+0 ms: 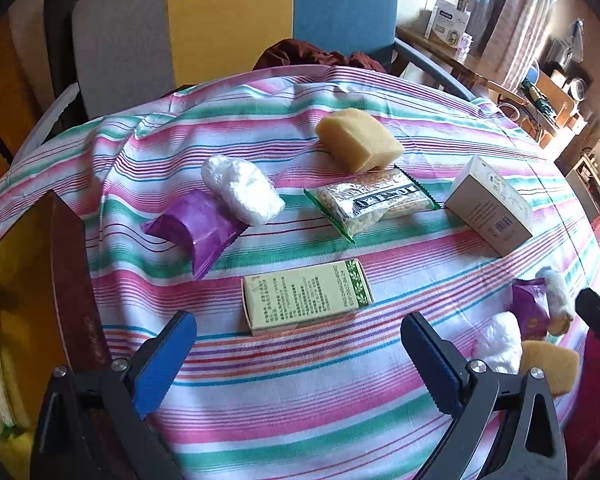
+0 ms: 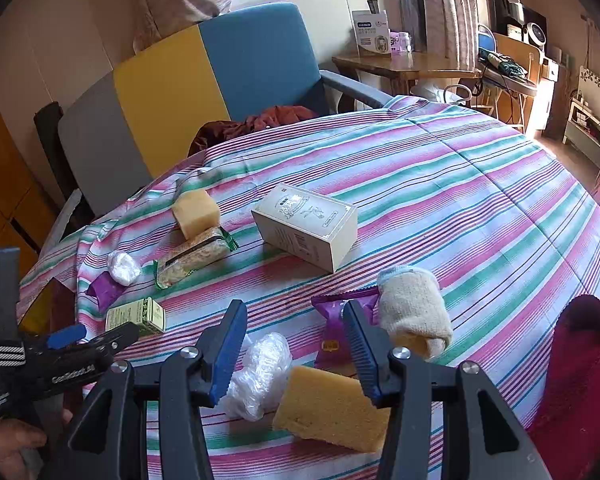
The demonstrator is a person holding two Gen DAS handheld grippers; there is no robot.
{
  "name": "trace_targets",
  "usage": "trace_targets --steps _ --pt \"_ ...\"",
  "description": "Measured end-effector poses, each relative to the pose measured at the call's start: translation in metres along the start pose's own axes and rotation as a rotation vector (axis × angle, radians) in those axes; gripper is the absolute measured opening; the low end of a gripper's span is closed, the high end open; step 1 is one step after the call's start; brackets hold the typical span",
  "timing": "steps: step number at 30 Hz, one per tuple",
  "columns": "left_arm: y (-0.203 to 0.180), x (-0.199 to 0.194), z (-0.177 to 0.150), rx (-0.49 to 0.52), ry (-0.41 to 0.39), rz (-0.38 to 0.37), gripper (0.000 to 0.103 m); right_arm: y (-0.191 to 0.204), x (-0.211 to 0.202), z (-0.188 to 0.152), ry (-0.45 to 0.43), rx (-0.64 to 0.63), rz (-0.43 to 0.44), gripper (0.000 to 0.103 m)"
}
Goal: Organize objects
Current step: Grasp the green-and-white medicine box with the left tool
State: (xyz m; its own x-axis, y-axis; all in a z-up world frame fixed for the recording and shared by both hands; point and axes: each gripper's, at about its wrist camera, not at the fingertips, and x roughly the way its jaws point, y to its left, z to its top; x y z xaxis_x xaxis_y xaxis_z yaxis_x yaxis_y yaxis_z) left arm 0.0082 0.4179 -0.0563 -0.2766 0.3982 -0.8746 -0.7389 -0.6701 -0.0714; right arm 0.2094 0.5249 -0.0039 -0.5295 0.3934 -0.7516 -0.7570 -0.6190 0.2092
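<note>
My left gripper (image 1: 298, 354) above striped cloth (image 1: 300, 408), jaws apart, nothing between; green box (image 1: 305, 298) flat just ahead, closed. My right gripper (image 2: 296, 350) part open, pads clear of sponge (image 2: 331, 412), plastic wad (image 2: 256, 376), purple packet (image 2: 335, 332) lying under it. Rolled sock (image 2: 413, 312) beside. Beige box (image 2: 305, 232) farther out, shut, contents unseen.
</note>
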Motion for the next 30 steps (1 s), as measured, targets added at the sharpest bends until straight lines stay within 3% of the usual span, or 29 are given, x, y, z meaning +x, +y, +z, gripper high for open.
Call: trace_targets --steps 6,8,10,14,20,28,30 --pt "-0.001 0.032 0.014 -0.063 0.042 0.025 0.102 -0.011 0.002 0.003 -0.001 0.052 0.001 0.051" --pt "0.003 0.039 0.011 -0.077 0.068 0.012 0.082 -0.015 0.003 0.004 0.001 0.072 0.001 0.051" --pt "0.003 0.031 0.005 -0.036 0.018 -0.005 0.075 -0.023 -0.001 0.005 -0.019 0.108 0.002 0.051" --pt "0.003 0.013 -0.016 0.017 -0.027 -0.03 0.075 -0.048 -0.008 0.009 -0.065 0.229 -0.01 0.051" --pt "-0.002 -0.017 -0.062 0.126 -0.075 -0.052 0.075 -0.078 -0.003 0.008 -0.043 0.38 -0.001 0.051" --pt "-0.019 -0.032 -0.112 0.282 -0.126 -0.046 0.074 -0.078 0.006 0.006 0.004 0.381 -0.014 0.051" --pt "-0.02 -0.028 -0.116 0.278 -0.119 -0.058 0.074 -0.075 0.005 0.006 0.0 0.366 -0.006 0.051"
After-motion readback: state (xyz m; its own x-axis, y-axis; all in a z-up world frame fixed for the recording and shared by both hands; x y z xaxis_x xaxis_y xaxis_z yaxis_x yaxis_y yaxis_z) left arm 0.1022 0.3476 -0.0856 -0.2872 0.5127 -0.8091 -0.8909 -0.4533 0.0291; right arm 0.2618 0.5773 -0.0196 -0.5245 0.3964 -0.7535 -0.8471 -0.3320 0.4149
